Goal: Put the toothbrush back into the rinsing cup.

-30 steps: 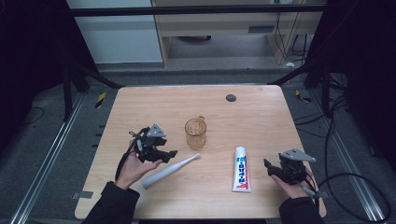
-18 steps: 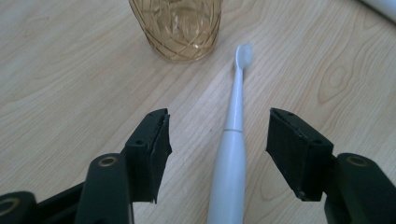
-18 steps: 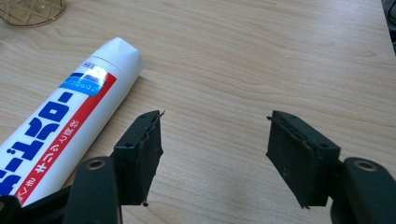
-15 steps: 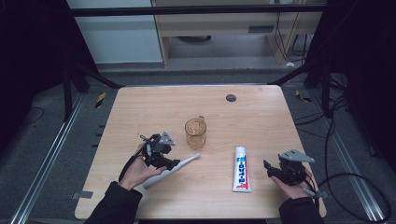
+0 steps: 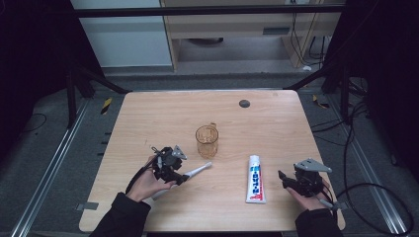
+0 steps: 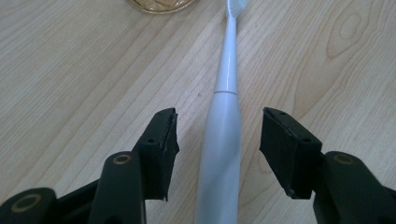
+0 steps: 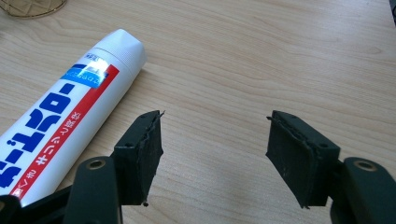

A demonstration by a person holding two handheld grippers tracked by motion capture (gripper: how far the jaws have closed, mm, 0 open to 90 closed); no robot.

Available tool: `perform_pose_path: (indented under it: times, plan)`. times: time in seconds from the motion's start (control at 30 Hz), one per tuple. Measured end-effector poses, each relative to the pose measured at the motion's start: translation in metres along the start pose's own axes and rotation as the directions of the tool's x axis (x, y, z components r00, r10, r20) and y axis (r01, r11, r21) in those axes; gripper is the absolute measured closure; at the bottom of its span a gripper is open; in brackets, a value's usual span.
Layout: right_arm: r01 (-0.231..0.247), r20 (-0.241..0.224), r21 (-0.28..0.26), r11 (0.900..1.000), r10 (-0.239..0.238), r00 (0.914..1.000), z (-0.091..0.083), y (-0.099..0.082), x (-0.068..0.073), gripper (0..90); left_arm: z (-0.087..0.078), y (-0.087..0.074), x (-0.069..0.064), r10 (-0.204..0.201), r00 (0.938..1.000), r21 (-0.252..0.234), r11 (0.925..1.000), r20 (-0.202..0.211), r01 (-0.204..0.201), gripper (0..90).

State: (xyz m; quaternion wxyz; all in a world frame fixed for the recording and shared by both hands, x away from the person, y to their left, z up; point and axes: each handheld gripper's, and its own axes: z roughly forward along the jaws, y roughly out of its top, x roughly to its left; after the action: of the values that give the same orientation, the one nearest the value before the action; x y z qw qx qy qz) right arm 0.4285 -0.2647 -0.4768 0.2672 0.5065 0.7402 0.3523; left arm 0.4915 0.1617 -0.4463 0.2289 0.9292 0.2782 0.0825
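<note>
dark floor and black frame legs surround a pale wooden tabletop, with a grey cabinet and light wall panels behind it. near the far edge of the wood sits a small dark round disc. toward the middle stands an amber see-through cup, upright, its handle turned to the far side.

a person's two forearms in dark sleeves come in from the near edge. the left hand holds the left tongs low over a white toothbrush, which lies slanted on the wood with its bristle end pointing toward the cup and stopping just short of it. in the left gripper view the jaws stand apart, one on each side of the brush handle, with a gap on both sides; neither pad touches it. the brush head reaches up beside the cup's base at the top of that view.

the right hand holds the right tongs near the right front corner, just beside a white toothpaste tube with red and blue print, lying flat with its cap end toward the far side. in the right gripper view the jaws are spread wide over bare wood, and the tube lies to the outside of one jaw, not between them.
</note>
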Motion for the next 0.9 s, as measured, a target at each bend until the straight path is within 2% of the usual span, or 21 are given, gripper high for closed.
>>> perform_pose_path:
  times: [0.3, 0.9]
  plan:
    - [-0.004, -0.003, 0.01, 0.9999, 0.004, 1.0, 0.001, 0.0, 0.001, 35.5, 0.01, 0.0, -0.003, 0.03, 0.9995, 0.052, 0.9982, 0.008, -0.03, 51.3]
    - [-0.004, -0.011, 0.019, 0.9998, 0.005, 0.9999, 0.003, 0.0, 0.0, 36.0, 0.019, 0.004, -0.002, 0.043, 0.9985, 0.093, 0.9946, 0.034, -0.046, 58.0]
